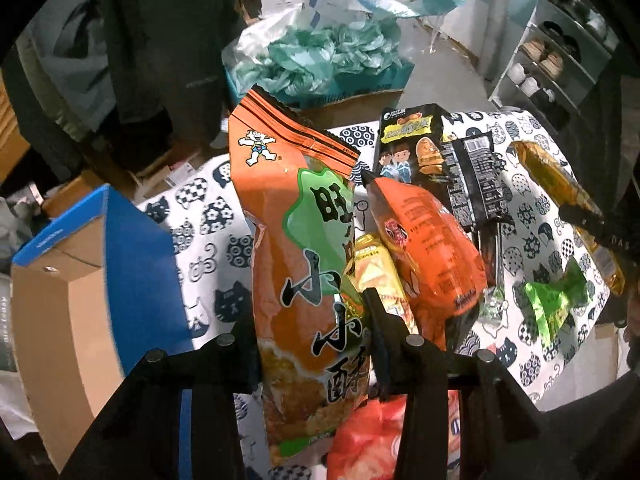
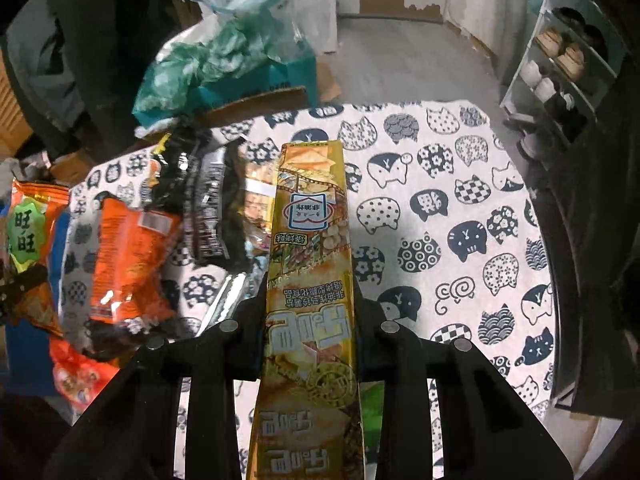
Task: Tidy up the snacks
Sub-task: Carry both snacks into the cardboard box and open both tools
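Orange and gold snack packs, one clamped in each hand-held gripper above a cat-print tablecloth.

Centre of the left wrist view: the left gripper pinches a tall orange bag with a green patch, jaws pressed on both its sides. To its right lie a smaller orange pack, a black pack and a green candy wrapper; a blue-and-brown cardboard box stands at left. Centre of the right wrist view: the right gripper is closed tight on a long gold box, which points toward the top of the frame.
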Available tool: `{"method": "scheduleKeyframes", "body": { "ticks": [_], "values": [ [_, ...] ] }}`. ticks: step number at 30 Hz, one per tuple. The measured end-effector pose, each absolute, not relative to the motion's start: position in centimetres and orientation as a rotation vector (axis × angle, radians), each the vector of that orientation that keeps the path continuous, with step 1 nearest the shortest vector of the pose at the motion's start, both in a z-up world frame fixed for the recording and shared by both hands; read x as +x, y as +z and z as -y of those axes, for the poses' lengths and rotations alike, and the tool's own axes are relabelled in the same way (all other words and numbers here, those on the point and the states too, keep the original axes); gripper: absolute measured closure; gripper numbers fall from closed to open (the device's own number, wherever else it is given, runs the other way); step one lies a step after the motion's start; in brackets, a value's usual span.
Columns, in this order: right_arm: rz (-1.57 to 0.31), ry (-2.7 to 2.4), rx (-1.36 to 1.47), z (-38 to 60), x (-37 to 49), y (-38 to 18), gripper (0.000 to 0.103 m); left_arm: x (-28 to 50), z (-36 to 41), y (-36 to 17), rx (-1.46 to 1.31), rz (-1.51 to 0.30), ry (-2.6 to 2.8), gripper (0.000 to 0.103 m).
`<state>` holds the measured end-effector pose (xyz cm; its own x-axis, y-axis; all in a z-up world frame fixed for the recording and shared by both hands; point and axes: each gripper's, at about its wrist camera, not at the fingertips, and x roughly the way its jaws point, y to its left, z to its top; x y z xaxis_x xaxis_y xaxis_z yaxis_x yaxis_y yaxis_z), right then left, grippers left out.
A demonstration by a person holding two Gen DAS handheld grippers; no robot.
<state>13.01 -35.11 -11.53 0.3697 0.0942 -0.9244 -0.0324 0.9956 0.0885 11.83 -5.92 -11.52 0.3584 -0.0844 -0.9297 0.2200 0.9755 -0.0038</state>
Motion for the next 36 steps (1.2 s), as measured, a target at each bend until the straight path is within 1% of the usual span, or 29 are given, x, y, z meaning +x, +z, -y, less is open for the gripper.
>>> {"method": "scheduleKeyframes", "body": {
  "ticks": [10,15,25,36],
  "values": [
    [-1.117,0.156,0.048,32.6,11.3,-7.6,0.073,9.1,4.8,-7.8,0.172,-1.098,-0.185,0.06],
    [-1.079,0.22,0.031,30.1,10.6,-5.5,0.073,7.8,4.1,-6.7,0.165,-1.087,-0.187,0.06],
    [-1.064,0.347,-0.012,23.7,9.6,-3.7,0.073,5.3,1.2,-4.9,0.161,-1.044,-0.158,0.06],
    [-1.065,0.498,-0.053,14.7,9.4,-2.3,0.073,3.6,-4.8,-4.1,0.081,-1.022,-0.098,0.06]
  ]
}}
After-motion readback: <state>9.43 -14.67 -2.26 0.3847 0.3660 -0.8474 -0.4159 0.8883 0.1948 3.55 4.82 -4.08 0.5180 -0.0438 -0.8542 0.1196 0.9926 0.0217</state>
